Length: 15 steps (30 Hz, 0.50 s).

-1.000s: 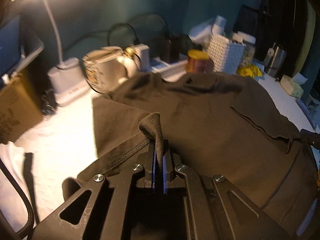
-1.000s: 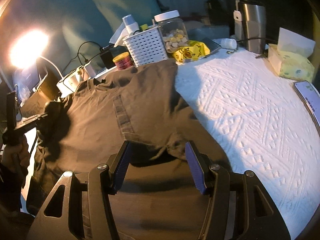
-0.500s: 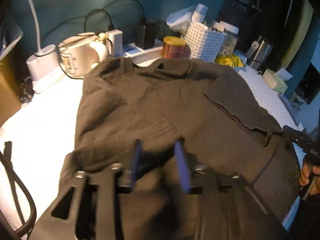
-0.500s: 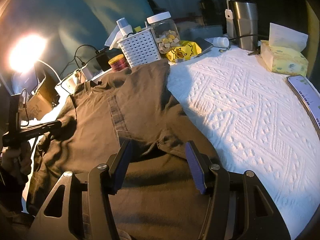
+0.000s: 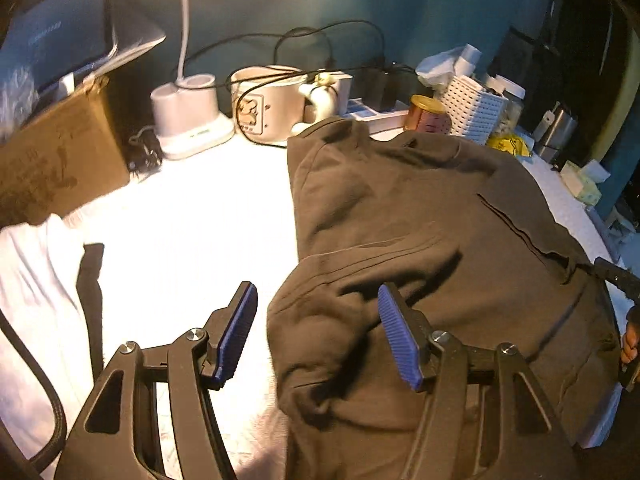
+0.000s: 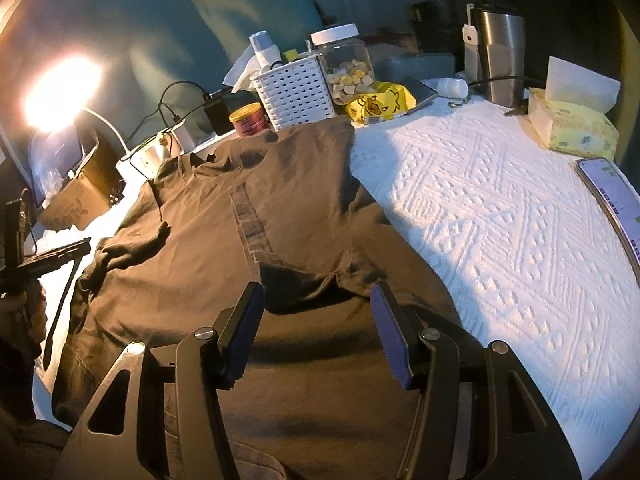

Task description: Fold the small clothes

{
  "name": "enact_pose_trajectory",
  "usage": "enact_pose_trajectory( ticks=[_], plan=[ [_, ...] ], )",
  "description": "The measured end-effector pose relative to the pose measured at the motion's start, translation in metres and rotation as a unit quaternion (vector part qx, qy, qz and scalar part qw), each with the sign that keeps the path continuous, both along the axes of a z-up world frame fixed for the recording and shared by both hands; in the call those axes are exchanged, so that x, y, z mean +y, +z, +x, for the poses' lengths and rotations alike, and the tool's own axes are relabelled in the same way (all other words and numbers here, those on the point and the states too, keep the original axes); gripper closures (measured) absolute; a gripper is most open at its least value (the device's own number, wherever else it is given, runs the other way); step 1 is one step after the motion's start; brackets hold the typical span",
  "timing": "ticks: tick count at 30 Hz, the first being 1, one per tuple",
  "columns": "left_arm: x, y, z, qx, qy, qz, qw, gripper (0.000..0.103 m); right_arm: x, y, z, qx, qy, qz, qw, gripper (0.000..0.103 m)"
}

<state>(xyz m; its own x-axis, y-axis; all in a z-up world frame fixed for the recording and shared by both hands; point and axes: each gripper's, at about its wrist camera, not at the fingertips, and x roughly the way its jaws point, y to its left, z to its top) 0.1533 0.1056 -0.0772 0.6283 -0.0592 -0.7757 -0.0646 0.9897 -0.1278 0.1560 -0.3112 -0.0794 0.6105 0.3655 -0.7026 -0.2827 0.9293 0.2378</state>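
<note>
A white textured cloth [image 6: 500,216] covers the counter, and a dark brown shirt [image 6: 248,216] lies spread flat across its left and middle part, collar toward the teal wall, both sides folded in over the body. The shirt's far edge touches the clutter along the wall: a cardboard box [image 5: 56,160], a white basket [image 6: 296,92], a steel tumbler [image 6: 498,60], a snack jar [image 6: 348,68], a tissue pack [image 6: 572,124], a lamp base [image 5: 188,120] and a small tin [image 6: 250,120].

The left gripper [image 5: 316,332] hovers over the shirt's left edge; its fingers [image 5: 236,332] have just been opening and stand released, with a bunched fold of cloth between them but not pinched. The right gripper [image 6: 316,336] hangs over the lower hem, fingers [image 6: 390,340] spread apart, grasping nothing.
</note>
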Motion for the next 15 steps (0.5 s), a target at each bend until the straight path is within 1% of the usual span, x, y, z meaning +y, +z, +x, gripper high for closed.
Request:
enact_pose_trajectory(
  ticks=[3, 7, 10, 13, 14, 15],
  plan=[
    [0.007, -0.006, 0.001, -0.003, -0.003, -0.017, 0.9999, 0.04, 0.005, 0.001, -0.001, 0.0, 0.003, -0.003, 1.0, 0.044],
    [0.009, -0.014, 0.005, -0.005, -0.017, -0.035, 0.9992, 0.04, 0.012, 0.002, 0.001, 0.002, 0.006, -0.009, 1.0, 0.044],
    [0.007, -0.02, 0.007, 0.0, -0.031, -0.037, 0.9988, 0.041, 0.018, 0.004, 0.001, 0.0, 0.009, -0.012, 1.0, 0.044],
    [0.003, -0.025, 0.009, 0.003, -0.056, -0.038, 0.9977, 0.041, 0.021, 0.004, 0.002, 0.001, 0.009, -0.014, 1.0, 0.044],
    [0.003, -0.025, 0.009, 0.003, -0.056, -0.036, 0.9978, 0.044, 0.021, 0.004, 0.002, 0.002, 0.01, -0.015, 1.0, 0.044],
    [0.001, -0.024, 0.007, -0.002, -0.057, -0.034, 0.9978, 0.05, 0.022, 0.003, 0.002, 0.003, 0.009, -0.016, 1.0, 0.044]
  ],
)
